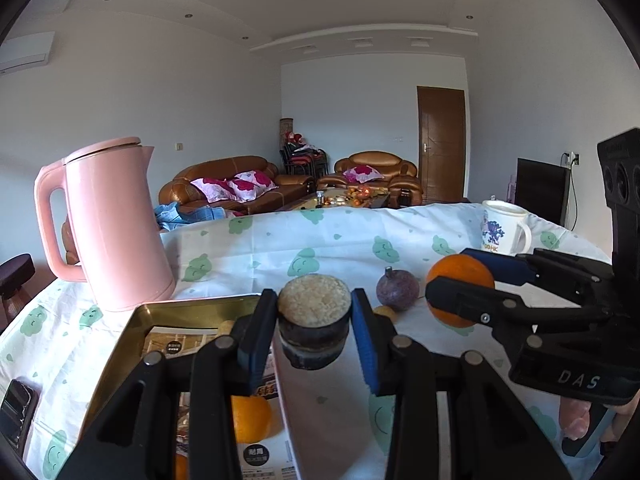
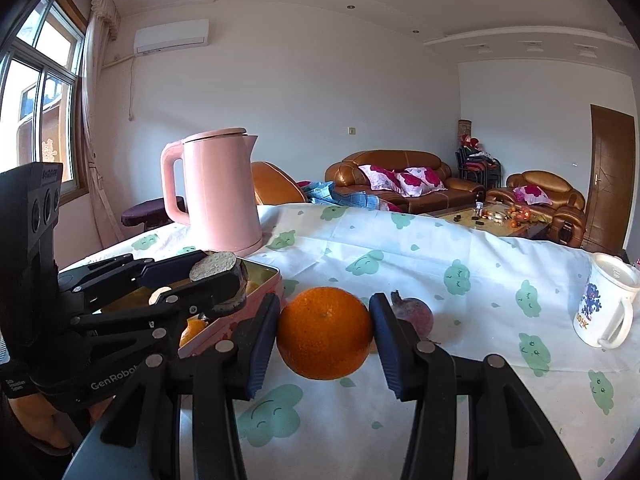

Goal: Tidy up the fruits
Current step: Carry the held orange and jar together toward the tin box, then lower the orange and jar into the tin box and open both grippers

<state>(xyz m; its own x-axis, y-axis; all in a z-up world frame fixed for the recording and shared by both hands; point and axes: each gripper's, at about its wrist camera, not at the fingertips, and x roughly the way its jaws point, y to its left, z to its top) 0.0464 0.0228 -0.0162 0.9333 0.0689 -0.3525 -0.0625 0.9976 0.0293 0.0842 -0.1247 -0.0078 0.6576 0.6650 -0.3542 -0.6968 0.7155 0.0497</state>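
Note:
My left gripper (image 1: 314,318) is shut on a short dark cylinder with a pale cut top (image 1: 314,312), a piece of sugarcane by its look, held above the gold tin box (image 1: 120,344). It also shows in the right wrist view (image 2: 220,280). An orange (image 1: 250,418) lies in the box. My right gripper (image 2: 324,330) is shut on a large orange (image 2: 324,332), just above the tablecloth right of the box; it shows in the left wrist view (image 1: 460,280). A purple passion fruit (image 2: 414,316) sits on the cloth behind it.
A pink kettle (image 2: 218,192) stands behind the box at the left. A white mug (image 2: 602,306) stands at the right. A small yellowish fruit (image 1: 386,312) lies by the passion fruit (image 1: 398,290). A phone (image 1: 16,412) lies at the table's left edge.

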